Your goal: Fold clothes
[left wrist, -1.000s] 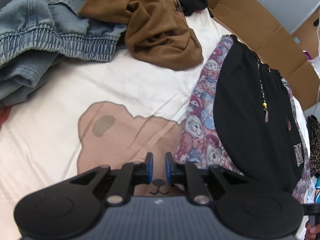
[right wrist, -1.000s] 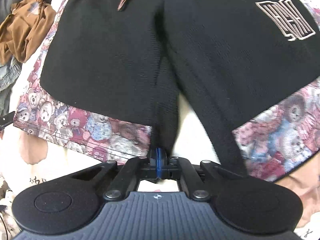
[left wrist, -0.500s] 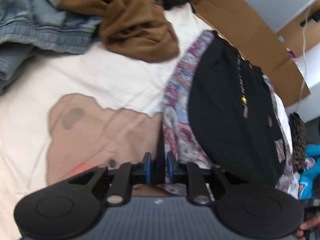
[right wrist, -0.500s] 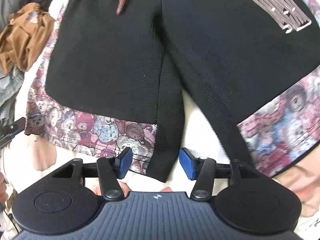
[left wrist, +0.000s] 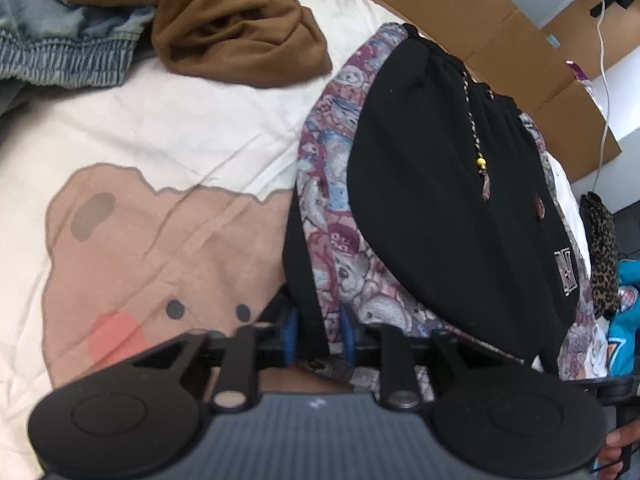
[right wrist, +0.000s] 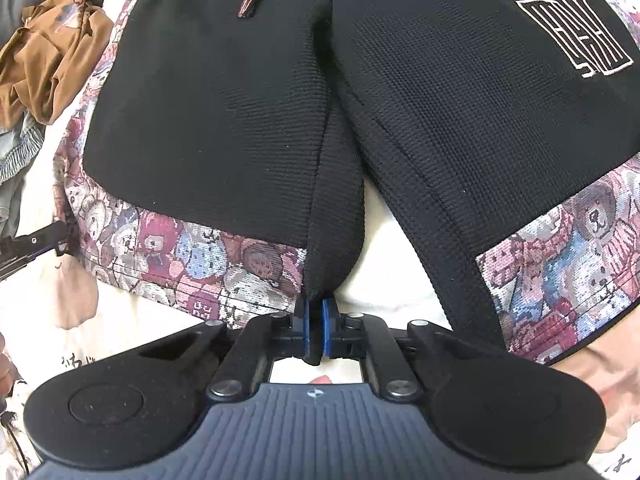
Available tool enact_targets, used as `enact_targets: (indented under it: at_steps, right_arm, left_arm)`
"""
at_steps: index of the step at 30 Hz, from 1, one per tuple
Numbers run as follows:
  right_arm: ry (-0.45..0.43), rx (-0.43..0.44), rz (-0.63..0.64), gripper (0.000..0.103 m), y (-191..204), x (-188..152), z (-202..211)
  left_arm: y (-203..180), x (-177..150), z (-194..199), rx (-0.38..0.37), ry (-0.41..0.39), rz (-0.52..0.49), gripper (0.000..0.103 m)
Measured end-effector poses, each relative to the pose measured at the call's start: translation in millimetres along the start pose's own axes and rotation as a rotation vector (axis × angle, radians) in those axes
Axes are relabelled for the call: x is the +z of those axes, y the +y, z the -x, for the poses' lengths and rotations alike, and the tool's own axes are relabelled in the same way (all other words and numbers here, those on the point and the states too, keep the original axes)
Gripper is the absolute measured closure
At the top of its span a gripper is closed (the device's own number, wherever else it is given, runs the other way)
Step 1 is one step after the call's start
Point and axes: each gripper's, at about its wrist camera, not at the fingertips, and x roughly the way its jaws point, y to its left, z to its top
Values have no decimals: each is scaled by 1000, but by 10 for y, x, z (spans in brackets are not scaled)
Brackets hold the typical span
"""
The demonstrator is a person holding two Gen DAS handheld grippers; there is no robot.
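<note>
Black shorts (left wrist: 440, 200) with teddy-bear patterned side panels and hems lie flat on the bed sheet (left wrist: 160, 240), waistband at the far end. My left gripper (left wrist: 318, 334) is open and straddles the near left hem corner, with the black side strip and patterned hem between its blue pads. In the right wrist view the shorts (right wrist: 240, 120) fill the frame, both legs spread towards me. My right gripper (right wrist: 317, 330) is shut on the black crotch tip between the two legs. A drawstring tassel (right wrist: 250, 0) rests on the front.
A crumpled brown garment (left wrist: 240, 20) and denim clothing (left wrist: 60, 40) lie at the far left of the bed. Flattened cardboard (left wrist: 480, 12) lines the far edge. Leopard-print fabric (left wrist: 602, 248) and a blue item (left wrist: 624, 320) sit beyond the right side.
My left gripper moved right from the bear print onto the shorts' hem corner and widened. My right gripper opened half a second ago and has shut again on the crotch tip.
</note>
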Motion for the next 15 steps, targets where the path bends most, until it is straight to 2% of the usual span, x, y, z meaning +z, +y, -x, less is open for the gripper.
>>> enact_targets:
  at_steps: [8,10,13,15]
  right_arm:
    - [-16,32,-7,101,-108,-38,138]
    - [-13,41,-9,101,-97,16,65]
    - [-1,62,-15,101,-92,-16,48]
    - [9,59,-5,101,-89,-41,8]
  left_arm:
    - [298,236,317,46,-22,-5,98]
    - [378,313,360,58,-19,-22,98]
    - [497,365,329,50,5,-2,98]
    - [535,348,257,51,49,-3,98]
